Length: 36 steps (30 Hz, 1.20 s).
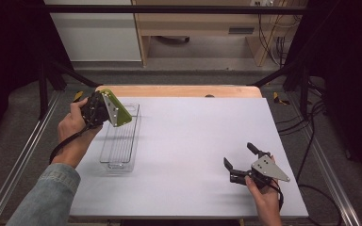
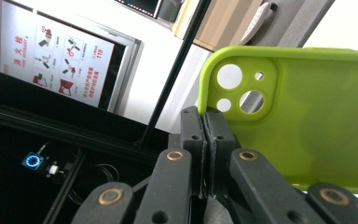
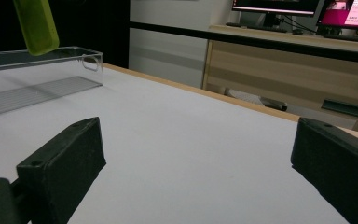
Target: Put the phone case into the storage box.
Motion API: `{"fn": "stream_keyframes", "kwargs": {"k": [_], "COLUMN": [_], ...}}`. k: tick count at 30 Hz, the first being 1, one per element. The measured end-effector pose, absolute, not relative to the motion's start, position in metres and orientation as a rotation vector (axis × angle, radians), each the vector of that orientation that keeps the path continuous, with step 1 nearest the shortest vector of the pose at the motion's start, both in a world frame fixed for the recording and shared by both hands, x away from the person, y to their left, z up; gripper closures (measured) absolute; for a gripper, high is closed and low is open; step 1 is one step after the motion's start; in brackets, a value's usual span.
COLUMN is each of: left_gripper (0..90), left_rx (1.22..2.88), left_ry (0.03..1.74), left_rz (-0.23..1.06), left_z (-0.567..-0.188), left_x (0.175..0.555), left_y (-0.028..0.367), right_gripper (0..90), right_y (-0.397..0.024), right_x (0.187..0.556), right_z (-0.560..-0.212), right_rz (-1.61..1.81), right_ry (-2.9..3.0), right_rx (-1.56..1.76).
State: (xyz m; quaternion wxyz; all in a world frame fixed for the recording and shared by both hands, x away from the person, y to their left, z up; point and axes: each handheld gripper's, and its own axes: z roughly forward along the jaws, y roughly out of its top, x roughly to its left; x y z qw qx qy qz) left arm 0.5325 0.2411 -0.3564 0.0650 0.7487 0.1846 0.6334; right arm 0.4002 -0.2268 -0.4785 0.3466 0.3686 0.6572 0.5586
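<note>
My left gripper [image 1: 104, 112] is held up over the far end of a clear plastic tray [image 1: 104, 151] at the table's left side. Its jaws are shut on the edge of a lime-green phone case [image 2: 307, 121], close to the camera cut-outs; seen along the left gripper [image 2: 205, 119], the two pads meet on the case's rim. The case [image 3: 37, 23] hangs above the tray [image 3: 37, 79], which has nothing in it. Near the front right of the table, my right gripper [image 1: 237, 155] rests low with its jaws wide open and nothing between its fingers [image 3: 60, 168].
The white table top [image 1: 193, 141] has a wooden far edge [image 1: 179, 90]. Black frame bars [image 1: 283, 70] rise at both far corners. Cables [image 1: 311, 132] trail on the floor to the right. A wooden cabinet [image 3: 279, 60] stands beyond the table.
</note>
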Motion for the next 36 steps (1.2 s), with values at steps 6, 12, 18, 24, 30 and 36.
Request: {"fn": "stream_keyframes", "kwargs": {"k": [6, 12, 18, 24, 30, 36], "left_gripper": [88.0, 88.0, 87.9, 88.0, 87.9, 87.9], "left_rx": [2.271, 2.295, 2.302, 2.303, 2.322, 2.318], "left_ry": [0.542, 0.523, 0.506, 0.504, 0.496, 0.498], "left_rz": [1.92, 1.931, 1.938, 1.937, 1.932, 1.932], "left_z": [-0.36, -0.368, -0.37, -0.374, -0.38, -0.382], "left_x": [0.542, 0.549, 0.549, 0.553, 0.559, 0.561], "left_y": [0.238, 0.235, 0.23, 0.228, 0.225, 0.225], "right_gripper": [3.0, 3.0, 3.0, 3.0, 2.9, 3.0], "right_y": [-0.227, -0.226, -0.226, -0.226, -0.227, -0.225], "right_x": [0.4, 0.401, 0.4, 0.4, 0.4, 0.401], "right_z": [-0.479, -0.479, -0.478, -0.479, -0.479, -0.479], "right_rz": [1.448, 1.448, 1.451, 1.449, 1.45, 1.446], "right_ry": [1.709, 1.714, 1.714, 1.717, 1.714, 1.721], "right_rx": [0.952, 0.948, 0.946, 0.945, 0.947, 0.942]}}
